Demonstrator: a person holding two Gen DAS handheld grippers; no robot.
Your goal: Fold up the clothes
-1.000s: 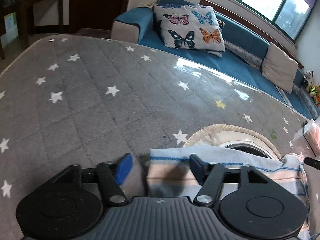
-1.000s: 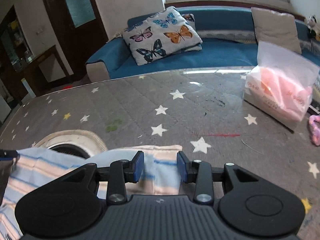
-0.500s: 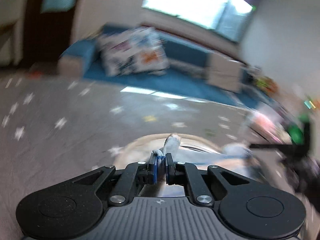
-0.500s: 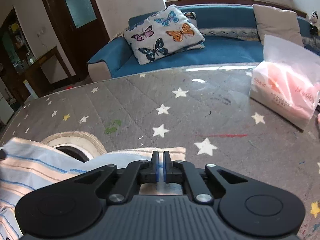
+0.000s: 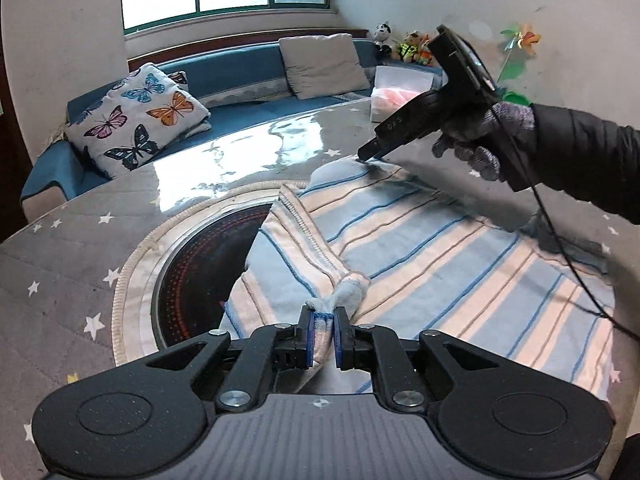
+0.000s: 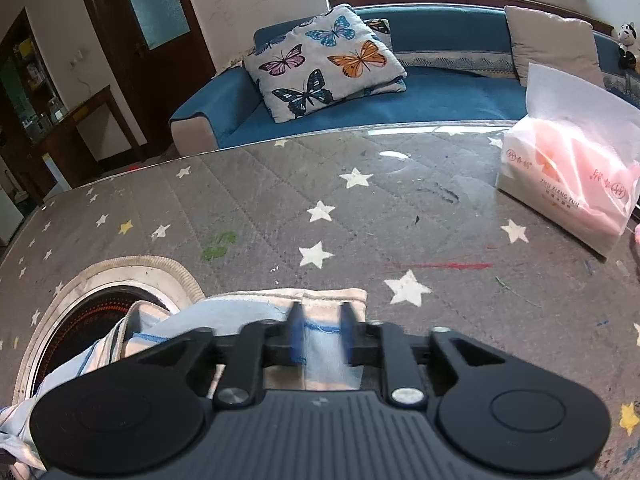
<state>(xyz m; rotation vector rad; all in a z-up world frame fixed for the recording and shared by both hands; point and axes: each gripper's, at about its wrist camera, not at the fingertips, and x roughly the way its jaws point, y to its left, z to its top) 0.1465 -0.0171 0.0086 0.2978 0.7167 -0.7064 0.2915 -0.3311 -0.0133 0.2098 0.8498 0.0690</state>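
On top of the grey star table [image 6: 400, 208]: striped cloth [image 5: 440, 248], blue and cream, spread mostly flat. Covers part of the round black plate [image 5: 200, 264] set into the table top. Folded back along one long edge, with a ribbed hem showing there.

Near the bottom of the left view: left gripper [image 5: 322, 320], pinching a bunched-up corner of the striped cloth. Blue pads pressed on both sides of the white lump, jaws starting to open. Lifts that corner a little above the rest.

At the far corner of the striped cloth: right gripper [image 6: 322, 334], tip down on the fabric. Held by a gloved hand [image 5: 476, 136] in a dark sleeve, with a thin black wire hanging from it. Fingers blurry and apart in the right view, jaws opening. Flat cloth edge lying between them, not squeezed.

Off to the right on the table: pink tissue pack [image 6: 568, 184], well apart from the cloth.

Behind the table: blue sofa [image 6: 440, 100] with a butterfly pillow [image 6: 320, 64] on it.
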